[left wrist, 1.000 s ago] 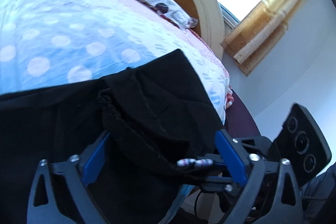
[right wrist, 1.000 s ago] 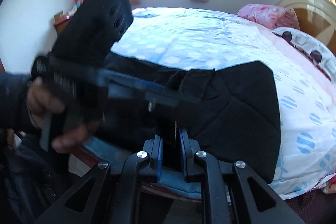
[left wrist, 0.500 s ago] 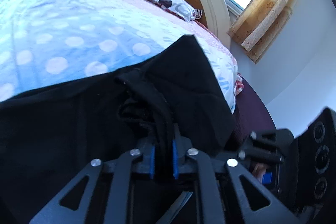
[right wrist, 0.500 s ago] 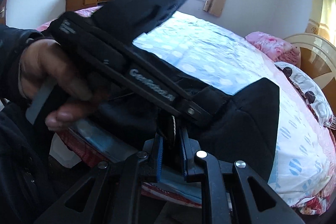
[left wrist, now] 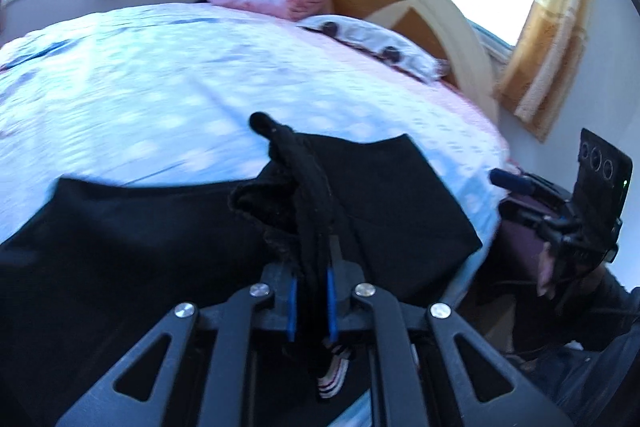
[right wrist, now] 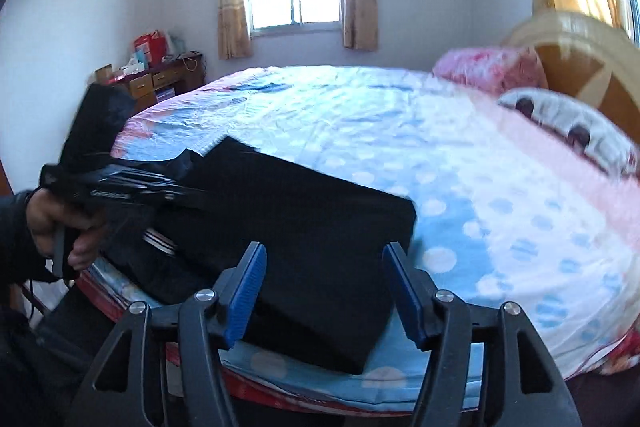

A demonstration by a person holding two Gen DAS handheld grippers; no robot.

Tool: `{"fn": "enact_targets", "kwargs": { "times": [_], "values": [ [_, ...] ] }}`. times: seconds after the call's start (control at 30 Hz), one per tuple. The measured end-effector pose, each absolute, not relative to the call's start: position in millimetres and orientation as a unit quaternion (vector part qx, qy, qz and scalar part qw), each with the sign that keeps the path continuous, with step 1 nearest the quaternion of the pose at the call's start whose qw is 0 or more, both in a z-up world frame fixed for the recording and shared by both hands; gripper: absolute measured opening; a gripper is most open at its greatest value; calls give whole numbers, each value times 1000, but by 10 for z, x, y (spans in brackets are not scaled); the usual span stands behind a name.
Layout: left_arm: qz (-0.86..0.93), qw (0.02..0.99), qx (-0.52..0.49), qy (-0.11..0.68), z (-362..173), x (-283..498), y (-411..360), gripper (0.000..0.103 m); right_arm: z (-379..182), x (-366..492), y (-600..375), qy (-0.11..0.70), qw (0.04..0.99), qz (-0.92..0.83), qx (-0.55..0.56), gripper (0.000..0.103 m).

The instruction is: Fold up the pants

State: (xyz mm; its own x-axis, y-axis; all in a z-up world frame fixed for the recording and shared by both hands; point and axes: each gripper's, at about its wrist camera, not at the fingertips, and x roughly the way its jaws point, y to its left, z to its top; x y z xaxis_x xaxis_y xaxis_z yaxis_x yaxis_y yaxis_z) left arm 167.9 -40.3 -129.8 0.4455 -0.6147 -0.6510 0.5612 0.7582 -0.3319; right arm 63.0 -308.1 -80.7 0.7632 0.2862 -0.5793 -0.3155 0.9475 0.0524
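Black pants (right wrist: 304, 227) lie on the near edge of the bed, partly folded into a flat slab. In the left wrist view my left gripper (left wrist: 311, 301) is shut on a bunched ridge of the pants (left wrist: 308, 187), near a striped tag. The left gripper also shows in the right wrist view (right wrist: 120, 187), held by a hand at the left end of the pants. My right gripper (right wrist: 324, 291) is open, its blue pads (right wrist: 246, 291) spread just above the near edge of the pants and holding nothing.
The bed (right wrist: 460, 155) has a blue and pink polka-dot sheet. Pillows (right wrist: 568, 123) lie by a wooden headboard (right wrist: 580, 67) at the right. A dresser (right wrist: 160, 79) with clutter stands at the far left under a window.
My right gripper has let go of the pants, opened and drawn back to the right. My left gripper closed on the fabric ridge and keeps hold of it.
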Motion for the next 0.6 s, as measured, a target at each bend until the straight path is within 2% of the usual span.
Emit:
{"fn": "enact_targets", "kwargs": {
  "times": [0.4, 0.47, 0.57, 0.6],
  "values": [
    [-305, 843, -98, 432, -1654, 1589, 56, 12, -1183, 923, -2747, 376, 905, 192, -56, 62],
    [-300, 841, -94, 441, -1717, 1603, 23, 19, -1276, 991, -2733, 402, 894, 189, -57, 62],
    [-289, 846, -85, 440, -1723, 1590, -1, 22, -1390, 1054, -2744, 424, 887, 175, -61, 62],
    [-286, 848, -78, 439, -1709, 1574, 1, 26, -1398, 1056, -2743, 425, 886, 174, -64, 62]
  ]
}}
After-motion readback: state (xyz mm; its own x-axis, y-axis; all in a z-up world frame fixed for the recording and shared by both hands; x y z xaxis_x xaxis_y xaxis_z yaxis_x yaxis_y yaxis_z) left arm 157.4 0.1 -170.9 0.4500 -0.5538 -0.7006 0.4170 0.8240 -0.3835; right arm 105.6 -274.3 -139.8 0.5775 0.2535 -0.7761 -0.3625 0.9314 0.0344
